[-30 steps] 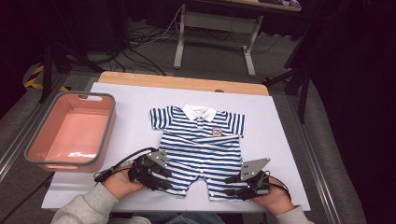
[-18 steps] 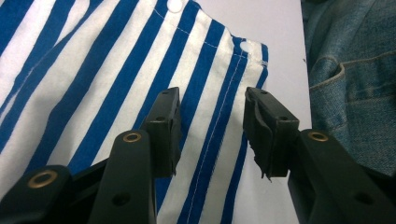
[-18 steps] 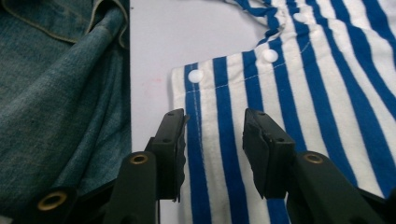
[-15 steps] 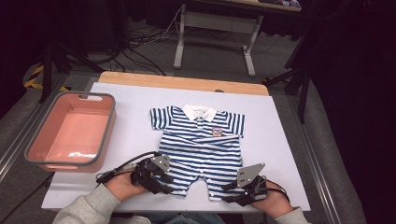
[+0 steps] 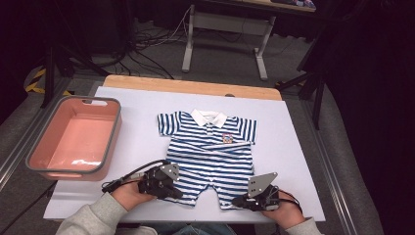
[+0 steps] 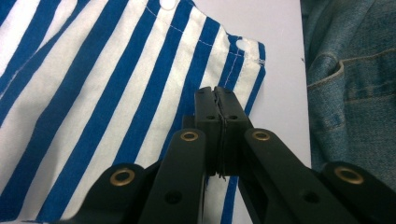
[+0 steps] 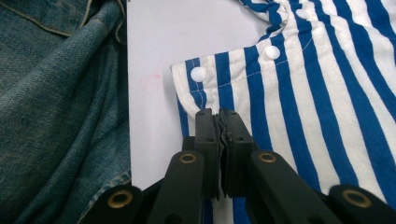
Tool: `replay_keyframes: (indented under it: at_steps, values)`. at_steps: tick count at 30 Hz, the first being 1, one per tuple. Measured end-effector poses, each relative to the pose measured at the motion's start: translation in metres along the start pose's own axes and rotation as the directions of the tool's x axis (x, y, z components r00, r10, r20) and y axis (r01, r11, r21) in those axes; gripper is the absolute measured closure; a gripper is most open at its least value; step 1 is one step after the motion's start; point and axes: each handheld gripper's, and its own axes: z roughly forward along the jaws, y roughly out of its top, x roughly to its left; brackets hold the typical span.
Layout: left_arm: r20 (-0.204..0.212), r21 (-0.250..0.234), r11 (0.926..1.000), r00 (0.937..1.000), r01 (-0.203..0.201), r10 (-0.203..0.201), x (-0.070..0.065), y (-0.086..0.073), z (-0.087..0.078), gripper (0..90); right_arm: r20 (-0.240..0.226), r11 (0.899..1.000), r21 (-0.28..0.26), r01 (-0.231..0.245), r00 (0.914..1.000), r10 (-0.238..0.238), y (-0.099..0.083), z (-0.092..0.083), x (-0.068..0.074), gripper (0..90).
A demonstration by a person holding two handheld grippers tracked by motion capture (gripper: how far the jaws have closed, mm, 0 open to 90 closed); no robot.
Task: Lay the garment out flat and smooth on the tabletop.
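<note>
We have a small blue-and-white striped romper (image 5: 208,154) spread flat on the white table (image 5: 293,147), front up, about in the middle of the table. Its white collar (image 5: 209,117) points to the far side and its two short legs point toward us at the near edge. A small badge (image 5: 227,138) sits on the chest, right of the placket.

Our left gripper (image 5: 173,193) is at the hem of the left leg. In the left gripper view (image 6: 217,100) its jaws have just been closing and now stand pressed together, with the striped cloth pinched between the pads near the corner of the hem; white snap buttons (image 6: 166,3) show along that hem.

Our right gripper (image 5: 240,200) is at the hem of the right leg. In the right gripper view (image 7: 218,119) its jaws have likewise just been closing and are now clamped on a fold of the cloth just by the hem corner, with white snaps (image 7: 198,73) beyond the tips.

Both hands rest low at the near edge of the table, the left sleeve (image 5: 90,220) grey. Blue denim (image 7: 56,93) lies beside the table edge in both gripper views.

A pink bin with a grey rim (image 5: 111,132) stands on the left of the table, well apart from the romper. Beyond the far edge a strip of wood (image 5: 191,86) shows, and then a dark floor with cables (image 5: 156,58).
</note>
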Motion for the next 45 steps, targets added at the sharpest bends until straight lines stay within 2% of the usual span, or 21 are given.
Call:
replay_keyframes:
  at_steps: [3,4,13,16,20,23,24,26,27,28,30,31,32,33,34,36,38,39,40,43,45]
  values:
    - [0.040,0.004,1.0000,0.9992,0.002,-0.002,0.000,0.000,0.000,89.6,-0.029,1.000,0.009,-0.002,0.9996,0.003,0.000,-0.003,0.003,87.9]
    - [0.088,0.009,0.9998,0.9960,-0.016,0.015,-0.003,0.001,-0.001,89.6,-0.040,1.000,0.011,-0.006,0.9992,0.006,0.001,-0.005,0.004,87.9]
    - [0.204,0.042,0.9970,0.9774,-0.065,0.055,-0.020,0.004,0.003,89.4,-0.140,0.999,0.033,0.006,0.9902,-0.002,0.000,-0.010,0.019,87.7]
    - [0.204,0.050,0.9955,0.9764,-0.081,0.069,-0.019,0.004,0.004,88.5,-0.152,0.999,0.033,0.011,0.9883,-0.006,0.000,-0.009,0.019,87.1]
    - [0.162,-0.039,0.9992,0.9867,-0.009,0.015,-0.009,0.001,-0.008,73.8,-0.104,0.999,-0.038,-0.015,0.9945,0.011,-0.001,-0.016,0.013,66.8]
    - [0.138,-0.096,0.9952,0.9904,0.021,-0.008,-0.004,0.000,-0.014,68.9,-0.073,0.995,-0.095,-0.041,0.9968,0.034,-0.002,-0.023,0.007,61.3]
    - [0.087,-0.156,0.9866,0.9957,0.047,-0.034,0.000,-0.001,-0.021,59.3,-0.015,0.986,-0.154,-0.071,0.9974,0.070,-0.003,-0.029,-0.002,55.4]
    - [0.043,-0.216,0.9732,0.9964,0.080,-0.072,0.006,-0.003,-0.029,53.8,0.027,0.972,-0.211,-0.106,0.9932,0.114,-0.005,-0.033,-0.013,50.8]
    - [0.043,-0.216,0.9732,0.9964,0.080,-0.072,0.006,-0.003,-0.029,48.5,0.052,0.964,-0.236,-0.123,0.9890,0.139,-0.005,-0.035,-0.018,46.3]
    - [-0.024,-0.260,0.9619,0.9953,0.084,-0.094,0.011,-0.004,-0.035,43.1,0.078,0.957,-0.257,-0.137,0.9838,0.161,-0.005,-0.036,-0.023,44.1]
    - [-0.058,-0.280,0.9563,0.9930,0.083,-0.103,0.013,-0.005,-0.037,39.8,0.093,0.951,-0.272,-0.145,0.9800,0.176,-0.005,-0.037,-0.027,43.5]
    - [-0.087,-0.304,0.9491,0.9897,0.082,-0.114,0.015,-0.006,-0.040,32.4,0.139,0.939,-0.313,-0.144,0.9709,0.195,-0.003,-0.039,-0.034,35.9]
    - [-0.131,-0.356,0.9306,0.9815,0.085,-0.140,0.019,-0.007,-0.045,29.8,0.158,0.932,-0.334,-0.143,0.9658,0.205,-0.003,-0.039,-0.038,34.8]
    - [-0.152,-0.379,0.9213,0.9761,0.087,-0.155,0.022,-0.007,-0.047,27.3,0.162,0.923,-0.354,-0.150,0.9622,0.219,-0.003,-0.040,-0.041,34.4]
    - [-0.152,-0.379,0.9213,0.9761,0.087,-0.155,0.022,-0.007,-0.047,24.4,0.162,0.923,-0.354,-0.150,0.9622,0.219,-0.003,-0.040,-0.041,34.4]
    - [-0.201,-0.427,0.8997,0.9611,0.088,-0.190,0.028,-0.008,-0.054,19.9,0.192,0.901,-0.405,-0.158,0.9483,0.253,-0.003,-0.041,-0.051,27.4]
    - [-0.244,-0.450,0.8895,0.9474,0.079,-0.208,0.030,-0.008,-0.058,15.1,0.216,0.894,-0.421,-0.151,0.9411,0.260,-0.003,-0.041,-0.055,25.1]
    - [-0.244,-0.450,0.8895,0.9474,0.079,-0.208,0.030,-0.008,-0.058,12.9,0.222,0.891,-0.428,-0.150,0.9384,0.265,-0.004,-0.041,-0.057,23.6]
    - [-0.261,-0.459,0.8849,0.9408,0.077,-0.217,0.031,-0.008,-0.060,12.9,0.222,0.891,-0.428,-0.150,0.9384,0.265,-0.004,-0.041,-0.057,23.6]
    - [-0.293,-0.497,0.8642,0.9221,0.079,-0.253,0.034,-0.008,-0.066,7.0,0.225,0.873,-0.462,-0.156,0.9313,0.286,-0.006,-0.043,-0.063,18.7]
    - [-0.314,-0.515,0.8534,0.9093,0.078,-0.273,0.037,-0.007,-0.070,6.5,0.203,0.862,-0.480,-0.166,0.9344,0.293,-0.009,-0.045,-0.067,17.3]
